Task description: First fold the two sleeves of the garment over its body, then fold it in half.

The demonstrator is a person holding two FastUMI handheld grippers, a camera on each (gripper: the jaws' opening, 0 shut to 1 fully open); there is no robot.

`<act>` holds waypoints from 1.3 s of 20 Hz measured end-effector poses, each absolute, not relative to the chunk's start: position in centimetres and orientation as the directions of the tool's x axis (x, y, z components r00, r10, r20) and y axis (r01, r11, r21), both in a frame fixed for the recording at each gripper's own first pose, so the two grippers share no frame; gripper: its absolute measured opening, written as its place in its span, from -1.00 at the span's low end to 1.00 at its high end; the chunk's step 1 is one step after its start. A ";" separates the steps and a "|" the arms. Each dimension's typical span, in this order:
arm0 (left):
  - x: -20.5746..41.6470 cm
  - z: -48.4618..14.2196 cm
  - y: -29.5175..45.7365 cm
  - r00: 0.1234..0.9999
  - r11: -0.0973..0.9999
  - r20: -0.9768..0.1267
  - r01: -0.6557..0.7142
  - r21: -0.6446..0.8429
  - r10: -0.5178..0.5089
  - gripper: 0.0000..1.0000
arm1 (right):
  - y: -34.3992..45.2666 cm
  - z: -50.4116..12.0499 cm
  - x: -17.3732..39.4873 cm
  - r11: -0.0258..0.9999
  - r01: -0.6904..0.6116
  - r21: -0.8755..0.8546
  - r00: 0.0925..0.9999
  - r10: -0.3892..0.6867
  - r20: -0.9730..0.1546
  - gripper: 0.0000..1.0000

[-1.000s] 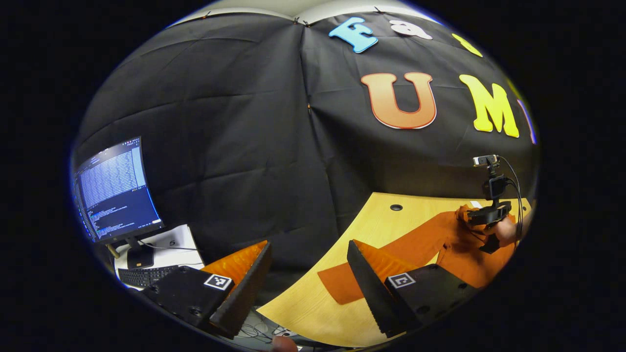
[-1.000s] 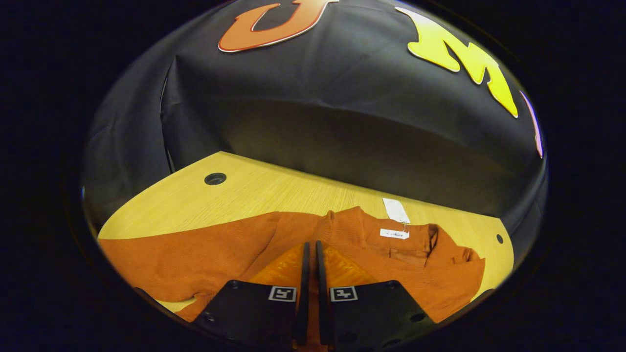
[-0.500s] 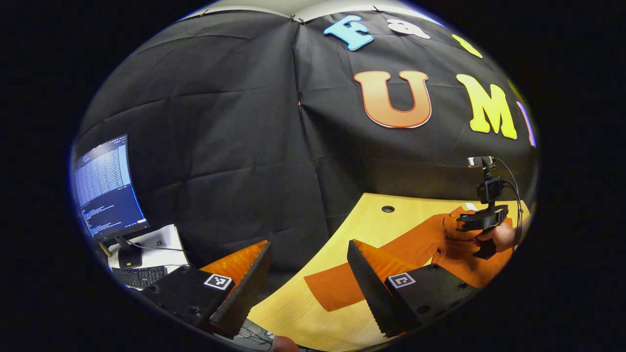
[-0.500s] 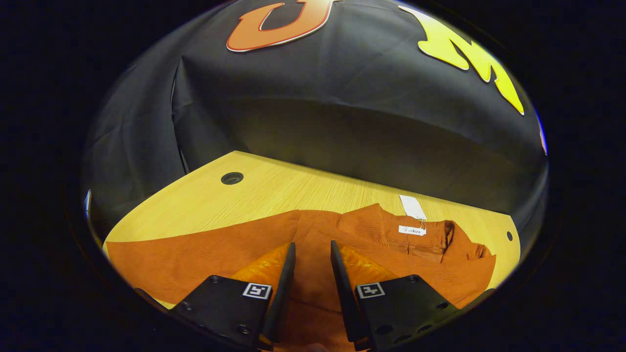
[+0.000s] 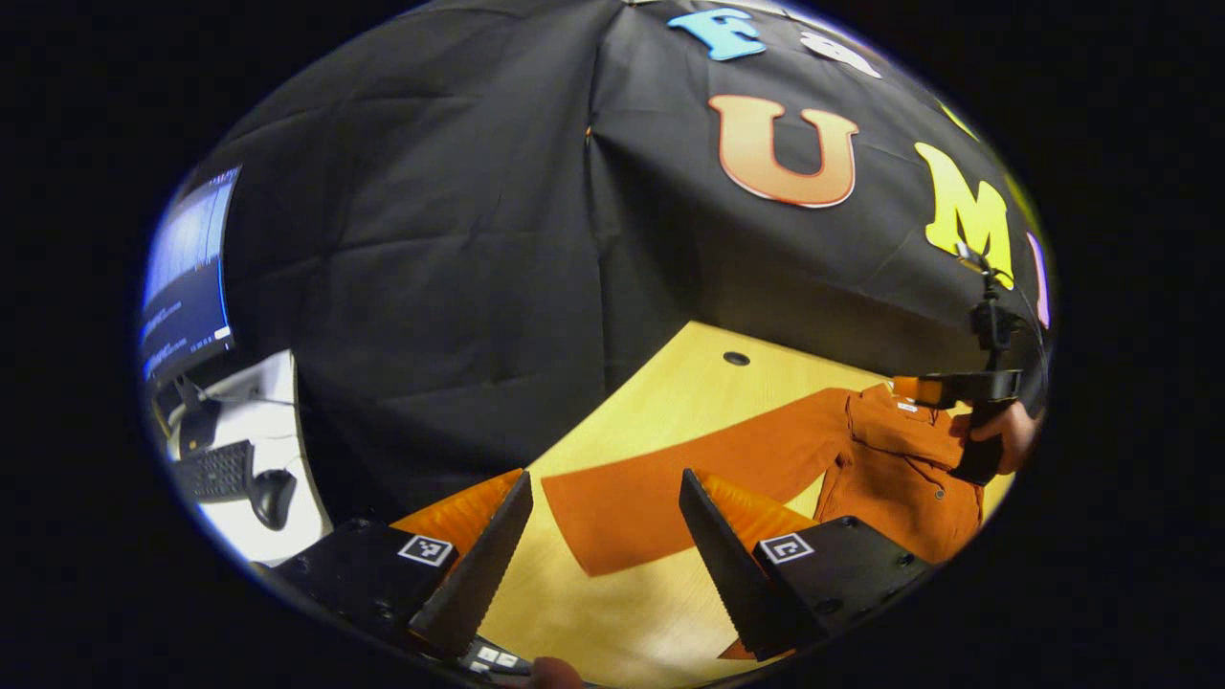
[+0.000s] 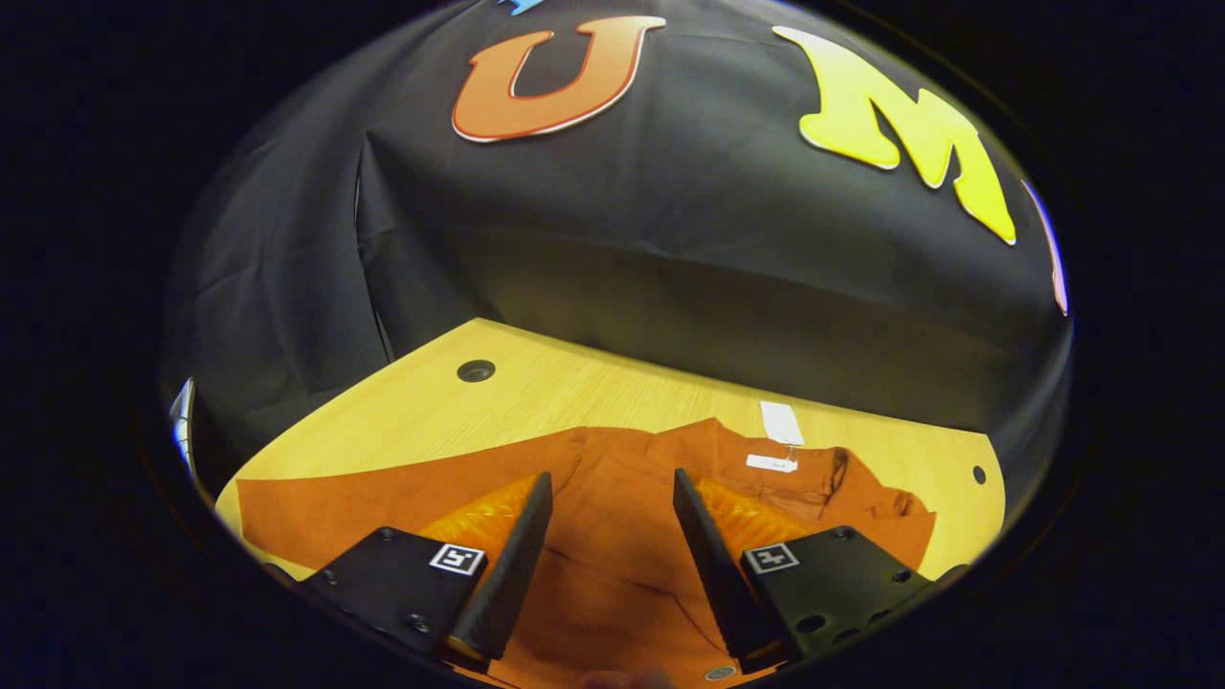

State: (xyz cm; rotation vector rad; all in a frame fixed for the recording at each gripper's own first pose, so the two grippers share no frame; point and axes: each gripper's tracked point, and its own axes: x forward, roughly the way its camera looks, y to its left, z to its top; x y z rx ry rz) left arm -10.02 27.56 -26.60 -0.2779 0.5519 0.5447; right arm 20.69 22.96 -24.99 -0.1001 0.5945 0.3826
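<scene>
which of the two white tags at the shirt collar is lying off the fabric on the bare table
The upper white tag: it rests on the wooden table just beyond the collar. The other white tag sits on the orange shirt itself.

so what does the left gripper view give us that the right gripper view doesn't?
Left gripper view: a monitor, keyboard and mouse on a side desk, plus the right gripper from outside, a hand holding it above the garment's collar. Right gripper view: the white tag on the table beside the collar, and the inner label. Both: the orange garment with one sleeve stretched out unfolded, the table's cable hole, and each camera's own fingers spread apart.
</scene>
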 end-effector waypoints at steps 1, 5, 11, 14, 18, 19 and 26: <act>-10.1 -27.8 27.6 0.704 0.817 -0.584 -0.565 -0.117 0.404 0.99 | 22.1 -23.8 20.1 0.927 -0.374 0.027 0.769 0.326 -0.549 0.67; -9.3 -31.0 28.5 0.654 0.799 -0.635 -0.594 -0.094 0.411 1.00 | 17.1 -20.8 17.8 0.934 -0.358 -0.002 0.806 0.308 -0.506 0.67; -8.9 -35.4 28.3 0.589 0.763 -0.710 -0.636 -0.113 0.386 1.00 | 8.9 -16.8 13.8 0.949 -0.309 -0.058 0.855 0.250 -0.454 0.66; -8.5 -36.6 28.1 0.560 0.744 -0.730 -0.659 -0.106 0.392 1.00 | 4.7 -15.8 13.1 0.958 -0.270 -0.099 0.879 0.204 -0.430 0.65; -8.8 -37.9 28.1 0.491 0.719 -0.755 -0.694 -0.036 0.435 0.99 | 0.4 -14.3 12.3 0.982 -0.179 -0.055 0.899 0.140 -0.414 0.64; -8.4 -37.6 28.5 0.493 0.724 -0.737 -0.690 -0.006 0.463 0.99 | -0.6 -14.2 12.0 0.986 -0.160 -0.046 0.901 0.126 -0.415 0.64; -7.8 -37.9 27.2 0.457 0.661 -0.733 -0.750 -0.012 0.504 0.77 | -4.2 -13.0 9.9 0.992 -0.116 -0.052 0.903 0.084 -0.422 0.64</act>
